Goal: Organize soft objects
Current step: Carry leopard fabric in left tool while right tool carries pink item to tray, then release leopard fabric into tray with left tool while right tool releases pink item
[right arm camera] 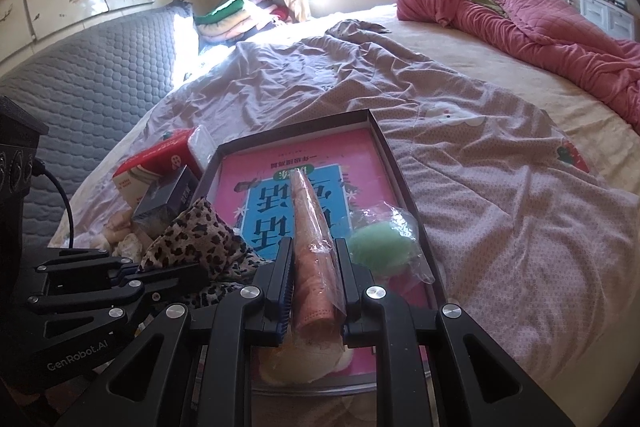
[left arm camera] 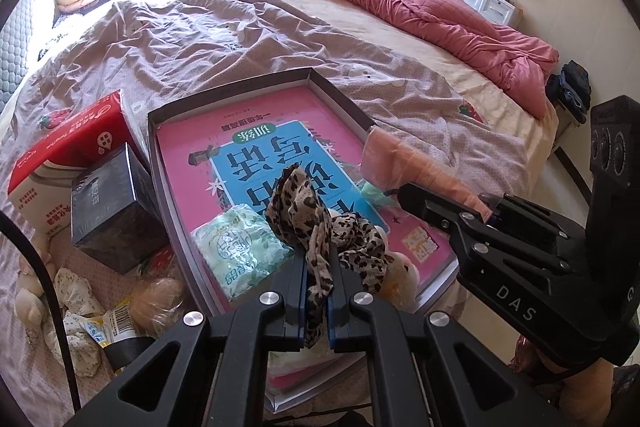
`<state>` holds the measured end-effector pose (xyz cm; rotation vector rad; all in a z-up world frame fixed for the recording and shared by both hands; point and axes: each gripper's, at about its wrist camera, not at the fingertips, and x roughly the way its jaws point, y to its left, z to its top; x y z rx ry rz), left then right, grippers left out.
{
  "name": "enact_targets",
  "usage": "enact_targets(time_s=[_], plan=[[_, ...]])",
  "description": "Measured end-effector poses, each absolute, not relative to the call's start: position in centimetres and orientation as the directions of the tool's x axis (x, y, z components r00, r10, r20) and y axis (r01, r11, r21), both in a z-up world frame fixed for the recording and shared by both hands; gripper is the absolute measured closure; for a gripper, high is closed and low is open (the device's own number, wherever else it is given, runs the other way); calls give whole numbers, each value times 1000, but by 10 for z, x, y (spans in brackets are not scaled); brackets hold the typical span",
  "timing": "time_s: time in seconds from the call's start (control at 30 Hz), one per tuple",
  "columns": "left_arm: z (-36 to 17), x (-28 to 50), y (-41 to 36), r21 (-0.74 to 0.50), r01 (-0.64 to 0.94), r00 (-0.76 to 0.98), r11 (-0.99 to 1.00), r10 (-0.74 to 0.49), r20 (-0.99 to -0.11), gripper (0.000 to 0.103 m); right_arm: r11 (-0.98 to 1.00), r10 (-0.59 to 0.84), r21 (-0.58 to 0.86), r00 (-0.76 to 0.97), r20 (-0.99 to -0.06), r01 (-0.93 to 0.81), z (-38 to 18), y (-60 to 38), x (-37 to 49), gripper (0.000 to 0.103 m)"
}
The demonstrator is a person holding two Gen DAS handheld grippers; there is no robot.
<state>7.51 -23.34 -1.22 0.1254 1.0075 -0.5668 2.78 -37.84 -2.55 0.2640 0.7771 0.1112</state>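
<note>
Left wrist view, bottom centre: the left gripper pinches a leopard-print fabric scrunchie above the shallow dark cardboard tray lined with a pink book. Right wrist view: the right gripper clamps a plastic-wrapped orange cloth roll at lower centre; just right, a bagged green puff lies in the tray, on the wrinkled mauve bedsheet.

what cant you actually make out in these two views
- Left wrist view: the leopard-print scarf and left gripper cover part of the pink book title.
- Right wrist view: the peach packet in the right gripper hides a cream soft item below.
- Both: box lettering too small.
</note>
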Motion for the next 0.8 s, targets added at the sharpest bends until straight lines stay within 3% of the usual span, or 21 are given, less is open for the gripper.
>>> enact_targets(time_s=[0.8], plan=[[-20,81,-227,-167,479,406,862,-387,-828,96,975,165,223,665,-729,3,-50,-367,55,82]])
